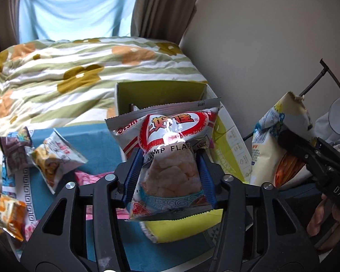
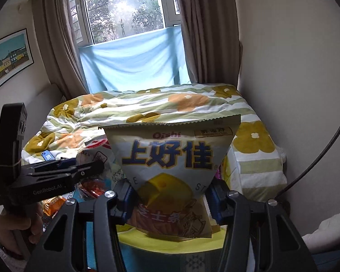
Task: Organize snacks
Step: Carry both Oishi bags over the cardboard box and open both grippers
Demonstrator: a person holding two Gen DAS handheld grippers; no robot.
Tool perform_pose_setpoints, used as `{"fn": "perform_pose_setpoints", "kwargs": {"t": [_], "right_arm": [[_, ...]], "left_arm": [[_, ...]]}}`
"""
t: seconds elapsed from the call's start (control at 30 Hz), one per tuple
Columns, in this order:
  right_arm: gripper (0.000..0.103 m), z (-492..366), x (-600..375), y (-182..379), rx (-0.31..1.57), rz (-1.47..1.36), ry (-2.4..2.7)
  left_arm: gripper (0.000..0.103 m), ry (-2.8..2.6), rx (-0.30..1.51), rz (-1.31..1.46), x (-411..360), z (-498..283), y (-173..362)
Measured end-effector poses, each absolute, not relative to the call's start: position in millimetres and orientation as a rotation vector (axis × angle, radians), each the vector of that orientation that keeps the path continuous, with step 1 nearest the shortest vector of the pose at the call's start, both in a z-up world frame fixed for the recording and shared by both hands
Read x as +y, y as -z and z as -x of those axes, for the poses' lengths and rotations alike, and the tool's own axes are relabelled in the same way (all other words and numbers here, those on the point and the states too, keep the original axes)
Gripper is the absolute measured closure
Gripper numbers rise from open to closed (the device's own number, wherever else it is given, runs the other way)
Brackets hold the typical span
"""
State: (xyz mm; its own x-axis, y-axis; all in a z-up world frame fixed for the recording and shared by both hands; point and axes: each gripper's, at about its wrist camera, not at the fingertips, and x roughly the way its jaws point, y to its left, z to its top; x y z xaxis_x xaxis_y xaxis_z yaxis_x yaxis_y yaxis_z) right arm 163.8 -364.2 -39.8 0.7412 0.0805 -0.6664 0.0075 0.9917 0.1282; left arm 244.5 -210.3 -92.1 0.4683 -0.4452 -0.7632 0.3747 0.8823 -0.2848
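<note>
Bedding (image 1: 63,72) in green stripes and orange flowers is filling the far half of both views, under a blue cloth (image 2: 133,63) that is hanging across the window (image 2: 124,9) at twelve o'clock. Nearer, a green-lined box (image 1: 161,95) is standing open, just behind the raised shrimp bag (image 1: 170,149).

The left gripper (image 1: 170,165) is holding that red-and-white shrimp bag upright. Its blue pads (image 1: 133,170) are pinching the bag's waist from nine and three o'clock, the jaws standing only partly apart.

The right gripper (image 2: 170,198) is clamped on the cheese bag (image 2: 172,165), a pale bag with blue lettering that is flaring wide above the jaws. Its jaws are nearly as closed as they go, squeezing the bag's lower half. In the left view this bag is showing at three o'clock, beside the box.

Small packets (image 1: 54,156) are lying loose on a blue surface (image 1: 102,140) at nine o'clock. They may be resting partly on each other; the edge of the view is too warped to tell.

A hand (image 2: 15,226) is gripping the left gripper's handle at eight o'clock in the right view.
</note>
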Motion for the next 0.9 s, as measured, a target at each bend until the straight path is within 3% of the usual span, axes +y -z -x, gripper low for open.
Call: {"fn": "perform_pose_setpoints", "kwargs": {"t": [0.03, 0.1, 0.13, 0.9], "right_arm": [[0.054, -165.0, -373.5, 42.1, 0.743, -0.130, -0.042], [0.054, -166.3, -390.4, 47.4, 0.756, -0.140, -0.050], [0.054, -167.3, -396.8, 50.3, 0.764, -0.144, -0.058], [0.053, -244.8, -410.1, 100.9, 0.898, -0.076, -0.211]], "left_arm": [[0.032, 0.493, 0.973, 0.076, -218.6, -243.2, 98.4], [0.009, 0.464, 0.986, 0.077, -230.6, -238.6, 108.8], [0.006, 0.450, 0.983, 0.088, -230.4, -235.6, 112.1], [0.006, 0.176, 0.989, 0.143, -173.8, -198.5, 120.1]]}}
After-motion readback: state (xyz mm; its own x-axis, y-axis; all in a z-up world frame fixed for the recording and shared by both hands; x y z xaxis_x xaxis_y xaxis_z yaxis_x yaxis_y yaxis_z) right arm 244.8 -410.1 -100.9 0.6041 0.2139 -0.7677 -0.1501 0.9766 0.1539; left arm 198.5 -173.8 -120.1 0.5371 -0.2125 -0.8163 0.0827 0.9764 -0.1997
